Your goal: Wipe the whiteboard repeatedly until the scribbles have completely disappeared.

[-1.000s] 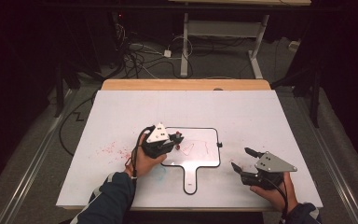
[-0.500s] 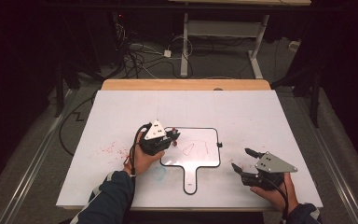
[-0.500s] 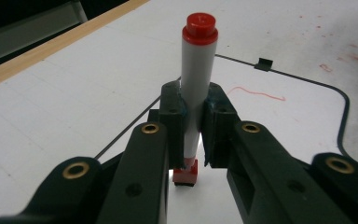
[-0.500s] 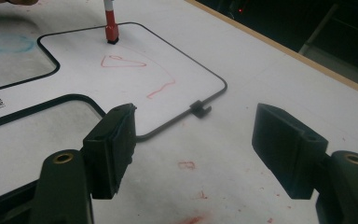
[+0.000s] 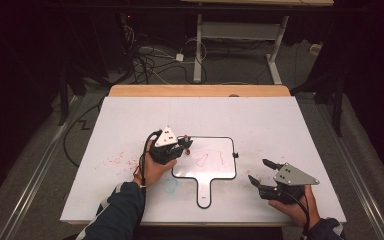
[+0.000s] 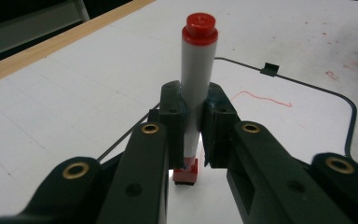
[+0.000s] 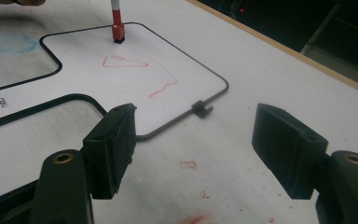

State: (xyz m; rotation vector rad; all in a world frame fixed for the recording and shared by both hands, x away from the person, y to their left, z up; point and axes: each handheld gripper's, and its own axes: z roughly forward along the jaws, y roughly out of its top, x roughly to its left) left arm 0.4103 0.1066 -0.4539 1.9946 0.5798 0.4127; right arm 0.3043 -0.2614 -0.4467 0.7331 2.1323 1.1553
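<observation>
The red marker point(image 6: 196, 88) is being clamped in the left claw point(image 5: 179, 145), tip on the paddle-shaped whiteboard point(image 5: 215, 172); slippage is being risked. The right claw point(image 5: 260, 173) is being held apart, empty.

Smooth, seemingly plastic marker point(image 6: 196, 84)
</observation>
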